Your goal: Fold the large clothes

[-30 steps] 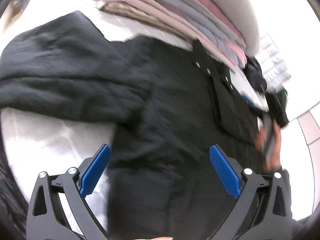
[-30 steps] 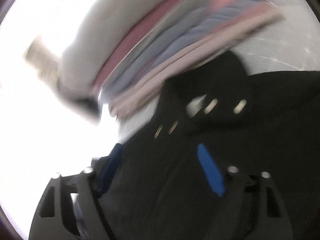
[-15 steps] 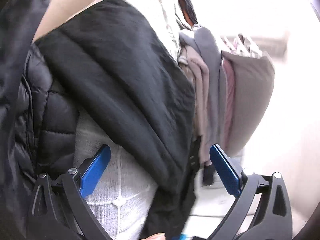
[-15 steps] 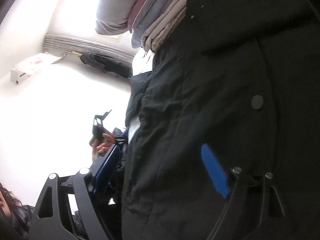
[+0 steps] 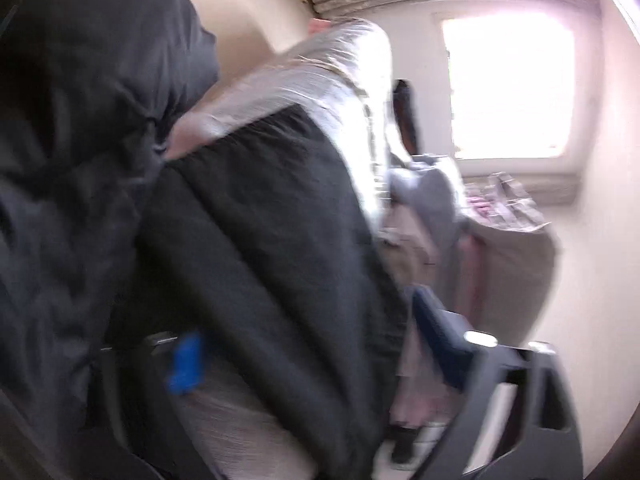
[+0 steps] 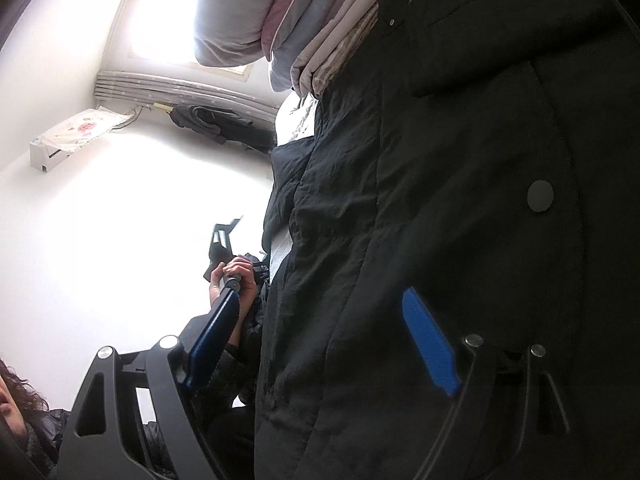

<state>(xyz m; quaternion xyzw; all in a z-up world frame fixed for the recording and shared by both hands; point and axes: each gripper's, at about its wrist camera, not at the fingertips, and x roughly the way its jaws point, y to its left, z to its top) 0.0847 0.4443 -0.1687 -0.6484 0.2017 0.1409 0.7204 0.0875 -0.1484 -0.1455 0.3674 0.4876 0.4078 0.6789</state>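
Swung further since a second ago, the left gripper [image 5: 304, 356] now views the black coat [image 5: 272, 264] tilted and motion-blurred, against a bright window [image 5: 508, 88]. Its jaws stand wide apart, with a fold of the coat lying between the blue pads, though not pinched. The right gripper [image 6: 320, 340] is likewise spread, its pads on either side of the coat's edge. The coat [image 6: 460, 220] lies on the bed, touching a stack of folded bedding [image 6: 304, 28]. A hand [image 6: 236, 276] holds the other gripper's handle.
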